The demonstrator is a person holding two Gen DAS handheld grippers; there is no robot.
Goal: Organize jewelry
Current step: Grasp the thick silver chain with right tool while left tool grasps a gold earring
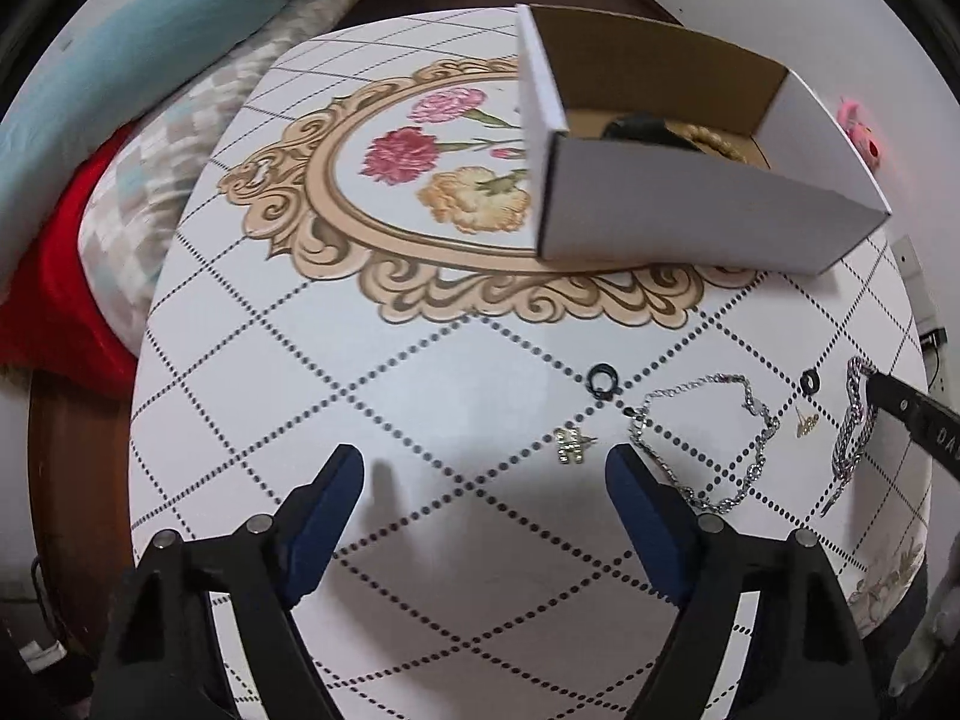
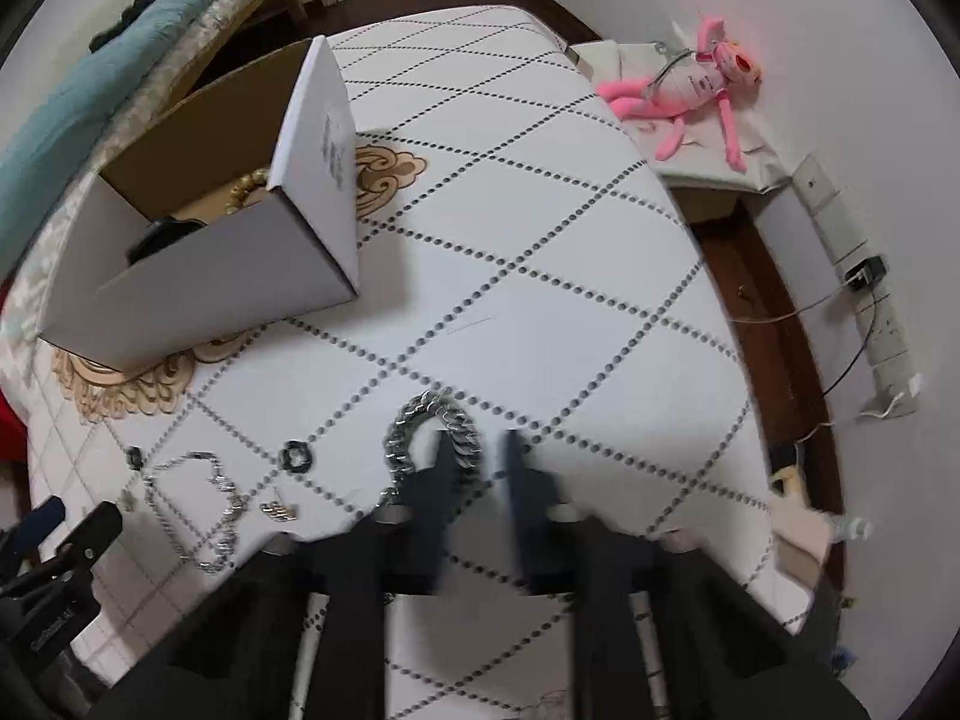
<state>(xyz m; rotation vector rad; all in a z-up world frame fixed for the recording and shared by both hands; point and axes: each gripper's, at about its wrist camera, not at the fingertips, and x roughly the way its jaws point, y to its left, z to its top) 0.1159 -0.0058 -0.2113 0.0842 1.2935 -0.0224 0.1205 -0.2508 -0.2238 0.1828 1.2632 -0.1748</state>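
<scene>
Jewelry is spread on the patterned table (image 1: pixel 420 360), all of it on the near side of the open cardboard box (image 1: pixel 690 204), towards the cameras. Closest to the box's front wall a black ring (image 1: pixel 602 381) is seen, with a small gold earring (image 1: pixel 570 444) just nearer than it. To the right of these, still in front of the box, a thin silver chain (image 1: pixel 708 438) is laid in a loose loop. Beyond that loop's right edge, past the box's right corner, a second black ring (image 1: pixel 811 383) and a second gold earring (image 1: pixel 806 423) are found. Farthest from the box, by the table's right edge, a thick silver chain bracelet (image 2: pixel 420 414) is lying flat.

Inside the box a dark object (image 1: pixel 642 126) and a string of gold-coloured beads (image 1: pixel 714 141) are partly shown above the front wall.

The left gripper (image 1: pixel 483 468) is held over bare tabletop in front of the box, its blue-padded jaws spread wide with nothing between them; the first earring is just ahead of its right finger.

The right gripper (image 2: pixel 477 450) is set down at the thick bracelet. Its jaws are drawn close together, and one side of the bracelet's loop appears to lie between them, but the fingers are blurred and whether the pads press on the links cannot be told.

A pink plush toy (image 2: pixel 696 90) is seen off the table, far right of the box.
</scene>
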